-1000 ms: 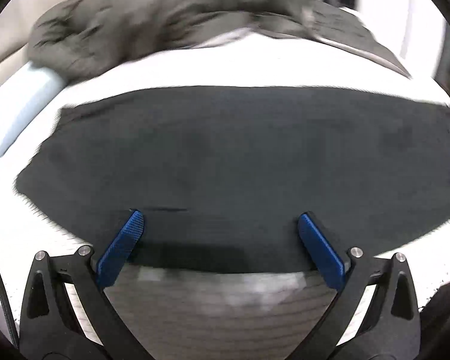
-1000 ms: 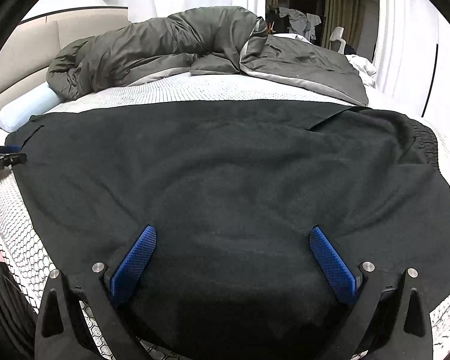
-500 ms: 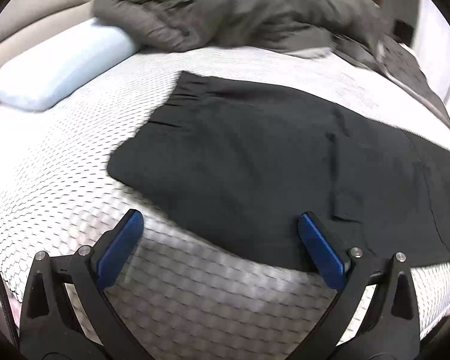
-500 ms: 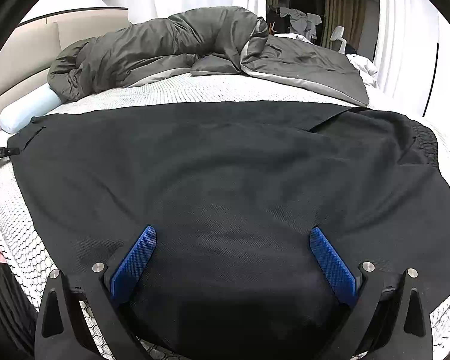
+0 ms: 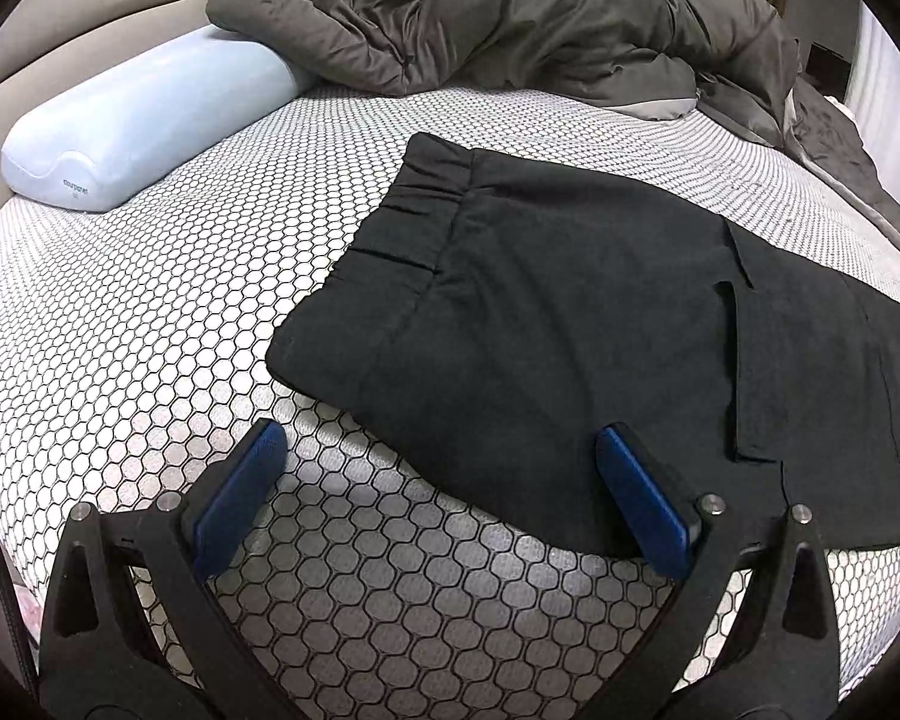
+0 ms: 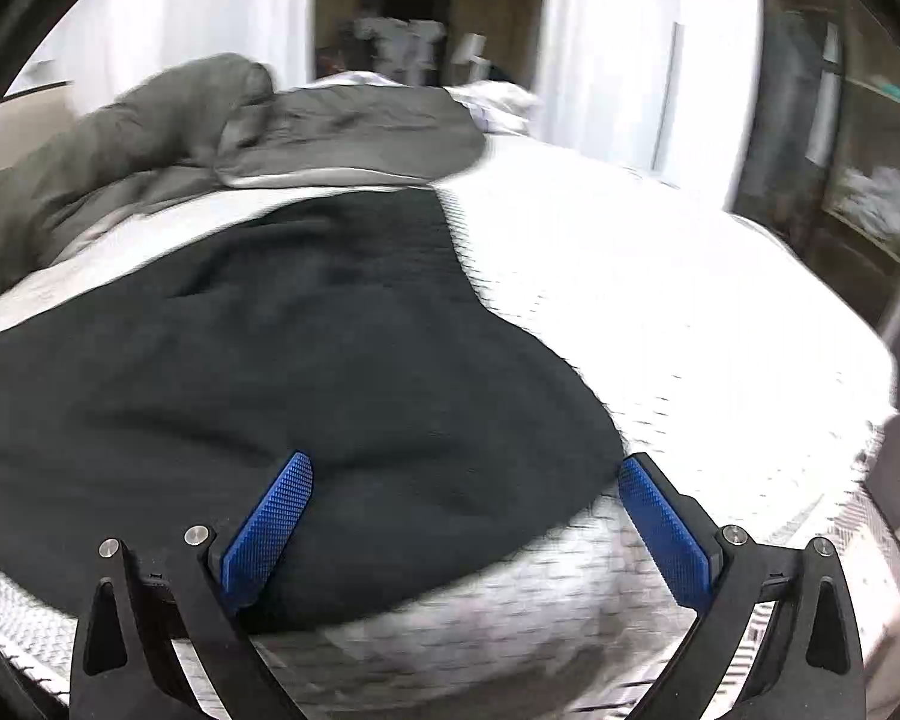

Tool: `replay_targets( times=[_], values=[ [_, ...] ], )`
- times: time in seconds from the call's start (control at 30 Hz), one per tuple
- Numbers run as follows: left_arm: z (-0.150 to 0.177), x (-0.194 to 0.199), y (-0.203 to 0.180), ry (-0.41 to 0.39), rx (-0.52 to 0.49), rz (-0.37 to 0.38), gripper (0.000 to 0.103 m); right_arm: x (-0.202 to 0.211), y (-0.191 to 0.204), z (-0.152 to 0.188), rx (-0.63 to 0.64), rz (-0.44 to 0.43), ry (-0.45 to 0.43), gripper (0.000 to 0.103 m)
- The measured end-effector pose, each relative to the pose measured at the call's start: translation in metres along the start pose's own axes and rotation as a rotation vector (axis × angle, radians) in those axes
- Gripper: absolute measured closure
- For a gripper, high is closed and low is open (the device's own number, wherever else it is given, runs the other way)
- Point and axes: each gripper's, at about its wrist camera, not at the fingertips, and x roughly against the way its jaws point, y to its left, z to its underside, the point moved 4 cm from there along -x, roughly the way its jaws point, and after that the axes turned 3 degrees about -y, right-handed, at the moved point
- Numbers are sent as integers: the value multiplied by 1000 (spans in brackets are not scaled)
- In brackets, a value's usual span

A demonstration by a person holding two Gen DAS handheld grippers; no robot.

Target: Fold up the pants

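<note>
Black pants [image 5: 570, 312] lie flat on the bed's honeycomb-patterned mattress [image 5: 150, 324]. In the left wrist view their gathered elastic end [image 5: 414, 222] points toward the pillow, and a seam or pocket flap [image 5: 738, 324] runs down the right part. My left gripper [image 5: 438, 450] is open and empty, just above the pants' near corner. In the blurred right wrist view the pants [image 6: 270, 348] fill the left half, with their other end [image 6: 558, 420] near the bed's front edge. My right gripper [image 6: 465, 471] is open and empty over that end.
A crumpled grey duvet [image 5: 510, 6] lies across the far side of the bed, and shows in the right wrist view [image 6: 330, 120]. A light blue pillow [image 5: 144, 114] lies at the far left by the headboard. White curtains [image 6: 630, 30] and shelving [image 6: 870, 180] stand beyond.
My left gripper has swung left to the pants' gathered end near the pillow. My right gripper has swung right to the opposite end. Both stayed open. The pants lie as before.
</note>
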Motion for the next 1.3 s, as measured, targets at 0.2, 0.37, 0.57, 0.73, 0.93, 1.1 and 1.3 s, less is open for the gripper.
replay_targets(
  times=[0.2,0.37,0.57,0.73,0.93,1.1,1.3],
  values=[
    [3,4,-6,-1,0,-8,0,6,-18,4,-199,-144,43,0],
    [5,5,-7,1,-1,-7,0,-4,-39,-3,-448,-259,77,52],
    [7,6,-7,-10,0,4,0,-16,-51,-42,-383,-157,20,81],
    [10,11,-7,-19,12,-3,0,-18,-49,-30,-278,-51,74,61],
    [5,51,-30,-103,-49,-9,1,43,-40,-31,-228,-12,-60,11],
    [-2,72,-92,-130,-143,74,1,43,50,-36,-33,-223,39,1],
    [2,70,-199,-49,-185,307,1,28,172,-34,168,-345,85,1]
  ],
)
